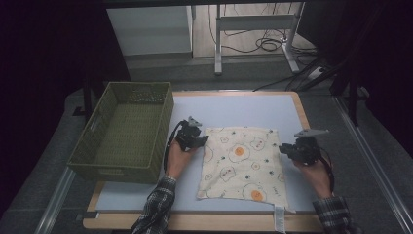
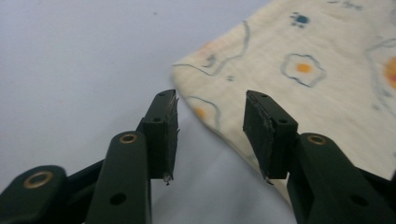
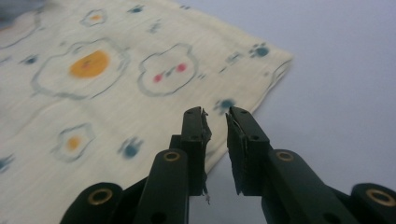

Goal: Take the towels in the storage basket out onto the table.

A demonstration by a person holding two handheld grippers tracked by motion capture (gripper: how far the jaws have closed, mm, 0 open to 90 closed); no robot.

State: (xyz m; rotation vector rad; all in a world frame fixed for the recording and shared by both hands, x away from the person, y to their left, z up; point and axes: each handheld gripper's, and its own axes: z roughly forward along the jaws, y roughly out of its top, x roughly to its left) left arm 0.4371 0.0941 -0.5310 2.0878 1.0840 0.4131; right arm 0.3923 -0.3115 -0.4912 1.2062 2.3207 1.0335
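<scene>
A cream cloth [image 1: 241, 163] printed with fried eggs lies flat on the pale blue mat [image 1: 243, 109]. My left gripper [image 1: 203, 140] sits at the cloth's left edge near its far left corner. In the left gripper view the left gripper [image 2: 210, 100] is open, and the edge of the cloth [image 2: 327, 70] runs under the gap between the jaws, unpinched. My right gripper [image 1: 283, 148] is at the cloth's right edge. In the right gripper view the right gripper [image 3: 215, 114] shows only a narrow gap, with nothing in it, just above the border of the cloth [image 3: 116, 93].
A green woven basket [image 1: 117, 173] stands on the left of the table, close to my left hand. A white label [image 1: 279, 217] hangs from the cloth's near edge over the table front. Desk legs and cables lie on the floor beyond.
</scene>
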